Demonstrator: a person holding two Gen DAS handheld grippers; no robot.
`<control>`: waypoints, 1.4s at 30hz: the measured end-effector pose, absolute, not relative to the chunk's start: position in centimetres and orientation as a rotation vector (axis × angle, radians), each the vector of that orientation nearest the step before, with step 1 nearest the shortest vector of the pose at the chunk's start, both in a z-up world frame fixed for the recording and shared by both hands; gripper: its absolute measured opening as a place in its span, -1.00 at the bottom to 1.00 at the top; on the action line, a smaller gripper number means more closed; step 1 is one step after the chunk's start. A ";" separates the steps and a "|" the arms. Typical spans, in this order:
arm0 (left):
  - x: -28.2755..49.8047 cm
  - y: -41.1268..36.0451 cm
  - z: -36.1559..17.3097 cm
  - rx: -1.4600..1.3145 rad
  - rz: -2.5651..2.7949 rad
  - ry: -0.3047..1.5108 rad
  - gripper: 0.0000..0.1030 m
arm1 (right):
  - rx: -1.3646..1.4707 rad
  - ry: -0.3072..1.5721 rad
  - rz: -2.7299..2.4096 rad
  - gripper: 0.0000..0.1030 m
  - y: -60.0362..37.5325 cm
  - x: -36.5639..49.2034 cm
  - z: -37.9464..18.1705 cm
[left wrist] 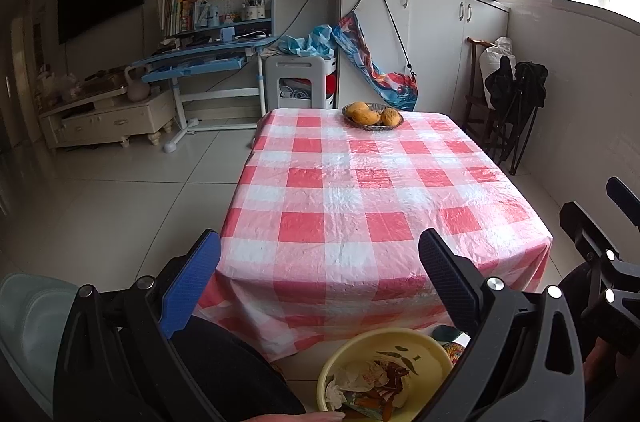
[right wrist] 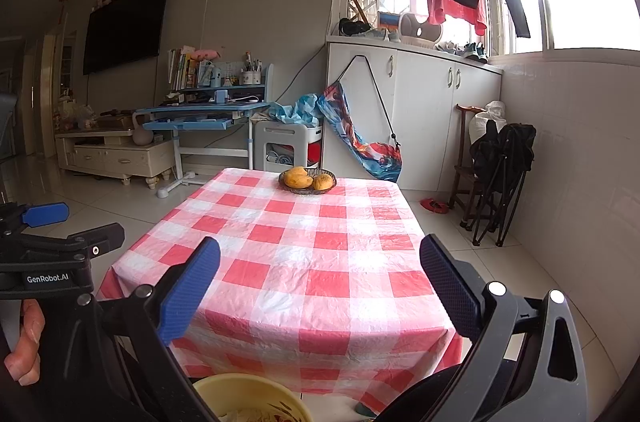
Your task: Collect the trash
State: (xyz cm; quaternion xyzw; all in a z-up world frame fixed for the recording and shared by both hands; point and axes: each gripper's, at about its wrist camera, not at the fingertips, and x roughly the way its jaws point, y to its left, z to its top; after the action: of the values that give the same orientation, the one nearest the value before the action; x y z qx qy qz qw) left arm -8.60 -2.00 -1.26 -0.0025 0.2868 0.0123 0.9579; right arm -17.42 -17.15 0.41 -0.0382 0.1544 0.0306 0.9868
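Left wrist view: left claw (left wrist: pixel 320 286) wide open and empty above the near edge of the table (left wrist: pixel 384 198) with its red-white checked cloth, yellow basin (left wrist: pixel 424 346) of trash (left wrist: pixel 372 386) low beneath the near edge, wicker basket of mangoes (left wrist: pixel 372 117) at the far end. Right wrist view: right claw (right wrist: pixel 320 286) also spread open, holding nothing, same table ahead, basin rim at bottom, left claw and a hand (right wrist: pixel 26 342) at left.

left gripper (left wrist: pixel 320 278), right gripper (right wrist: pixel 320 282), jaws wide apart
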 end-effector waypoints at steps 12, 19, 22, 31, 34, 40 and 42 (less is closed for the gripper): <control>-8.5 -2.2 -1.4 -0.001 0.024 0.588 0.85 | -0.076 0.311 0.061 0.86 -17.1 -17.4 0.4; -8.5 -2.2 -1.4 -0.003 0.023 0.589 0.85 | -0.077 0.312 0.061 0.86 -17.1 -17.4 0.5; -8.5 -2.2 -1.4 -0.003 0.023 0.588 0.86 | -0.077 0.313 0.060 0.86 -17.1 -17.4 0.5; -8.4 -2.1 -1.5 -0.006 0.023 0.589 0.85 | -0.078 0.316 0.060 0.86 -17.1 -17.5 0.3; -8.4 -2.1 -1.5 -0.006 0.024 0.589 0.86 | -0.079 0.316 0.061 0.86 -17.1 -17.6 0.2; -8.4 -1.9 -1.5 -0.007 0.025 0.589 0.86 | -0.079 0.317 0.061 0.86 -17.1 -17.5 0.2; -8.5 -1.8 -1.6 -0.008 0.026 0.590 0.86 | -0.080 0.317 0.060 0.86 -17.1 -17.5 0.3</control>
State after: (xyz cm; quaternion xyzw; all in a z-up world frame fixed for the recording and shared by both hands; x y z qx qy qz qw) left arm -8.46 -1.80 -1.61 -0.0041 0.2906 0.0129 0.9567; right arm -17.50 -17.13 0.26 -0.0397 0.1580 0.0300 0.9862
